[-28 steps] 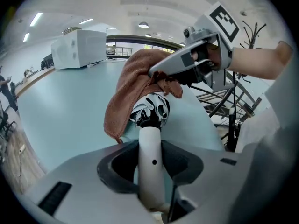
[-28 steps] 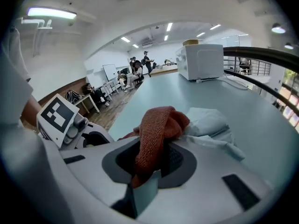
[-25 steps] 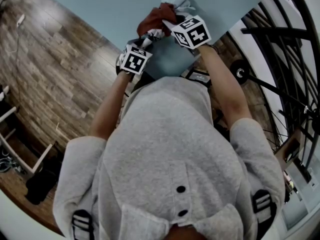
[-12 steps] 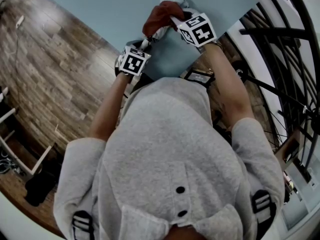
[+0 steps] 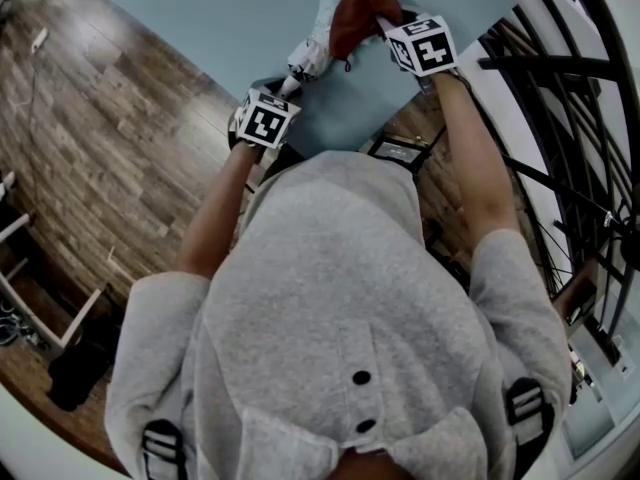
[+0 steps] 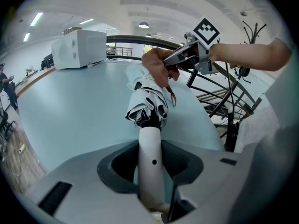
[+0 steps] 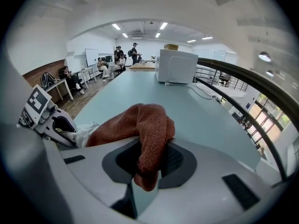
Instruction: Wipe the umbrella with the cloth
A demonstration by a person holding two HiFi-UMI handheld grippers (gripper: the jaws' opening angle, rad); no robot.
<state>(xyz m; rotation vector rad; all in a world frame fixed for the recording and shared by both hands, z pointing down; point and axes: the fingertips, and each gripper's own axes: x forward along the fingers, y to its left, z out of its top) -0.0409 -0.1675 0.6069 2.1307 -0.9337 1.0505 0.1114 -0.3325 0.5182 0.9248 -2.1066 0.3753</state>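
A folded white umbrella (image 5: 322,30) (image 6: 147,94) lies over the pale blue table (image 5: 200,28). My left gripper (image 5: 278,100) (image 6: 150,171) is shut on the umbrella's white handle (image 6: 150,162), which runs up between the jaws. A rust-red knitted cloth (image 5: 358,13) (image 7: 140,125) (image 6: 156,66) is draped over the far part of the umbrella. My right gripper (image 5: 392,30) (image 7: 148,169) is shut on the cloth, which hangs down between its jaws. In the right gripper view a little white umbrella fabric (image 7: 86,132) shows under the cloth, beside the left gripper (image 7: 49,120).
A white box-like appliance (image 6: 79,48) (image 7: 176,66) stands far back on the table. Black metal railing (image 5: 560,98) (image 6: 224,97) runs along the table's right side. Wooden floor (image 5: 90,158) lies to the left. People sit at desks (image 7: 74,78) far away.
My right gripper has carried the cloth up along the umbrella, away from the handle toward its far end. The left gripper and the handle have stayed put.
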